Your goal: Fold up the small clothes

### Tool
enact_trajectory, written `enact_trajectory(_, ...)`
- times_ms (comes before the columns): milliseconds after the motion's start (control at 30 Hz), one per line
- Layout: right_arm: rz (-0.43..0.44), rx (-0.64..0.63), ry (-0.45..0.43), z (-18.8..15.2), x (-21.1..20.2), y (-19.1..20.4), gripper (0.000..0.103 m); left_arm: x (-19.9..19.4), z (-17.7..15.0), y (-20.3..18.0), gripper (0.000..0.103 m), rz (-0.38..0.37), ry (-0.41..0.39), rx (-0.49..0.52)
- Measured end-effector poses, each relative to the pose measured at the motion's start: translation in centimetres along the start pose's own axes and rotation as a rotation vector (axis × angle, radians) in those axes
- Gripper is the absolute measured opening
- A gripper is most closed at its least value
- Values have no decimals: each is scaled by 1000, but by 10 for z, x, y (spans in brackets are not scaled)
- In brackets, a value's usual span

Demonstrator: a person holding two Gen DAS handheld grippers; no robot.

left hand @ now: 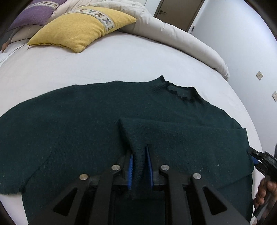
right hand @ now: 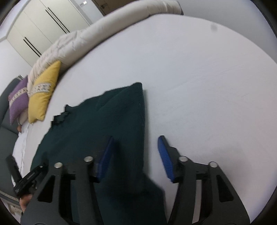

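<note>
Pinched between the blue ribbed pads of my left claw [left hand: 140, 164] is a raised fold of the dark green knit sweater [left hand: 69, 124], a soft, fuzzy garment lying spread flat on the smooth white bed sheet [left hand: 86, 60] with its frilled collar [left hand: 180, 90] pointing away from me. My right claw [right hand: 136, 155] hangs low over the sweater's folded edge with its jaws spread wide, one pad above the fabric and the other above bare sheet, gripping nothing. Beyond lie a nubby yellow cushion [left hand: 81, 29], a purple cushion [left hand: 32, 14] and a rolled cream duvet [left hand: 181, 38].
</note>
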State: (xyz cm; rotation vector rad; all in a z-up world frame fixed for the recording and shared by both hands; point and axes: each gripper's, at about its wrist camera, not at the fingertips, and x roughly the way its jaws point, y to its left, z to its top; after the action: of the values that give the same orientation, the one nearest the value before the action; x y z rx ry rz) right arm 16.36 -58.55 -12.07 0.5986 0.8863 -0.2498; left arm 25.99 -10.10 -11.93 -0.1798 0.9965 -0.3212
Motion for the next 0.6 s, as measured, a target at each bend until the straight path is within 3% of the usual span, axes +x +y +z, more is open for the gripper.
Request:
enact_trajectory(33, -11, -12, 4, 2, 8, 2, 33, -5, -5, 1, 16, -7, -2, -2)
enact_trajectory(67, -27, -38, 11, 3, 13, 5, 14, -6, -5, 2, 16, -13, -5, -4)
enact_trajectory(133, -56, -66, 6, 4, 16, 9, 6, -14, -3, 2, 12, -17, -30, 6)
enact_trajectory(233, -52, -43, -25, 8, 10, 2, 5, -22, 4, -7, 11, -10, -91, 43)
enact_trajectory(367, -13, 18, -29, 3, 18, -16, 4, 10, 1, 3, 13, 9, -49, 23)
enact_trajectory(533, 2, 1, -31, 2, 18, -16, 6, 4, 0, 7, 15, -7, -61, 14)
enact_trajectory(600, -59, 11, -50, 0, 2, -11, 14, 0, -2, 5, 17, -1, -61, 18)
